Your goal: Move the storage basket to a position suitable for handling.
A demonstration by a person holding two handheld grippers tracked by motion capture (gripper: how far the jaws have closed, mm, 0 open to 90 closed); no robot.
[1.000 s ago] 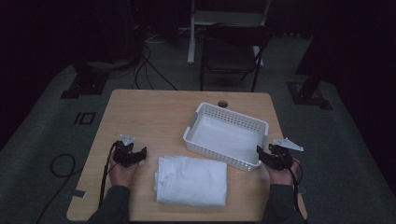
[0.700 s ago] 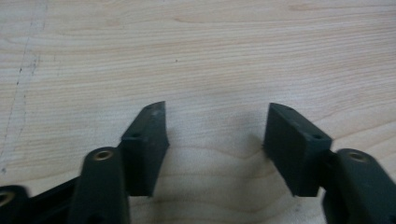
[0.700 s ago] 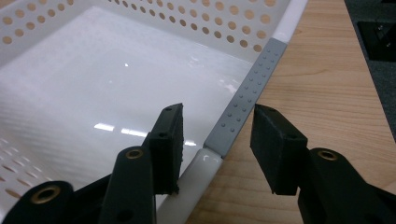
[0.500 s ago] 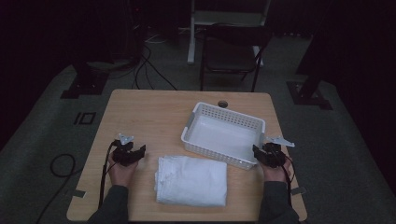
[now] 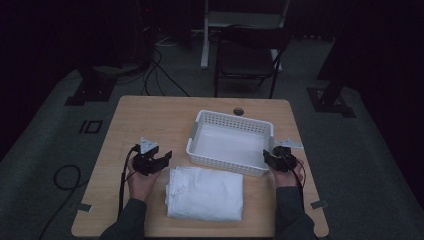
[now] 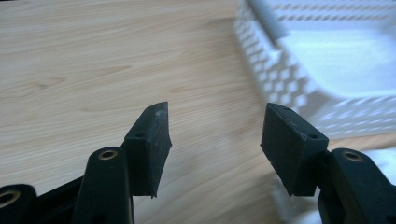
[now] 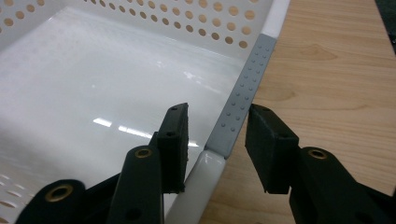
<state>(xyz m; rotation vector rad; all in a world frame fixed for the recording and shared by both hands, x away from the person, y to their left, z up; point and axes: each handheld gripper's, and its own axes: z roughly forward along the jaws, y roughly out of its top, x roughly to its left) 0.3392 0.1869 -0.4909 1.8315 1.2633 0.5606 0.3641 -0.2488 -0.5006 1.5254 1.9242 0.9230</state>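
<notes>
A white perforated basket (image 5: 220, 162) stands empty on the wooden table (image 5: 150, 120), right of centre. In front of it lies a folded white towel (image 5: 205, 193). My right gripper (image 5: 274, 157) is at the basket's right end; in the right gripper view it (image 7: 217, 113) is open, its jaws straddling the grey handle strip (image 7: 243, 93) on the rim, one jaw inside the basket (image 7: 93, 84), one outside. My left gripper (image 5: 161, 160) hovers left of the towel. It (image 6: 215, 126) is open over bare wood, with the basket (image 6: 327, 70) ahead to its right.
A dark chair (image 5: 247, 55) and a white stand (image 5: 240, 20) sit on the floor beyond the table's far edge. Cables (image 5: 160, 75) run across the floor at the back left. A round hole (image 5: 238, 111) marks the tabletop behind the basket.
My right gripper has moved left and forward to the basket's right end, where its jaws now straddle the rim. The left gripper has shifted slightly toward the towel.
</notes>
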